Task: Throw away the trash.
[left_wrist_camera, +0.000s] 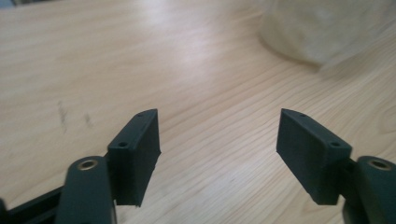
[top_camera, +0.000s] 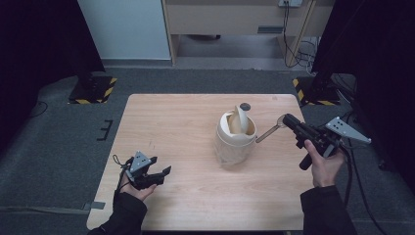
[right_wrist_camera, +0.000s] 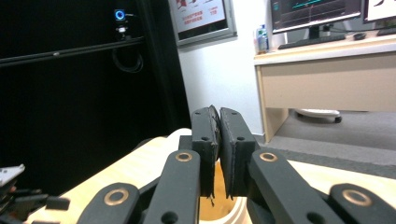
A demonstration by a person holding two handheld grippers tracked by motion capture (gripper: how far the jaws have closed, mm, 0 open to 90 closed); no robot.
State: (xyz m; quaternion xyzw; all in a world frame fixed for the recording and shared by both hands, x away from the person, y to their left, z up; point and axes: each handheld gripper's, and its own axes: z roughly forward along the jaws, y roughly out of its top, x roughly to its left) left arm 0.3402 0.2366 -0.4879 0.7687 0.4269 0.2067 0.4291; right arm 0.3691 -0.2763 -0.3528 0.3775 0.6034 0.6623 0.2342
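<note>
A thin, stiff spoon is pinched by its handle tip in the closed right claw, bowl out ahead beside the kettle. It is judged light and slippery, so a firm pinch is needed. The left claw is spread, nothing between.

A light wooden table stands on grey carpet, with black curtains hanging at both sides and yellow-and-black striped stand bases at their feet. Behind are a white wall panel and a pale wooden desk carrying monitors.
</note>
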